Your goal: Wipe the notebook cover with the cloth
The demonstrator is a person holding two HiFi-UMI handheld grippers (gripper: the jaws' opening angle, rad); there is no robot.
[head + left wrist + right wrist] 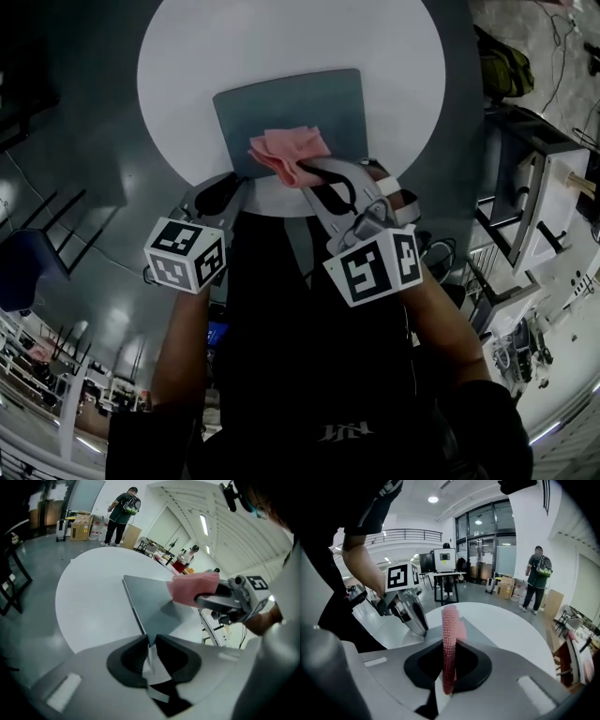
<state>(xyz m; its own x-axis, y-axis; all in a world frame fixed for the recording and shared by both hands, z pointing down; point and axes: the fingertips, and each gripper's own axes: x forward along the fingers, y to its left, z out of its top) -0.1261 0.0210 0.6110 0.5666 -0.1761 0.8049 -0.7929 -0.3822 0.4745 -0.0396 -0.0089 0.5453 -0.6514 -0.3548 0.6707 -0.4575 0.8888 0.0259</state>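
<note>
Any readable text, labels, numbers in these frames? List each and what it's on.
None readable.
Shirt print: too blurred.
Marker cubes: square patterns, no letters.
Cardboard boxes: too small.
Monitor: too small.
Notebook, cloth: no print visible.

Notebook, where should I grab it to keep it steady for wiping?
Take its near left corner, coming in flat from the table's near edge. The notebook lies flat, so only a thin edge offers a pinch, and the cloth in the right gripper covers the near right side. The left gripper is already shut on that corner.
</note>
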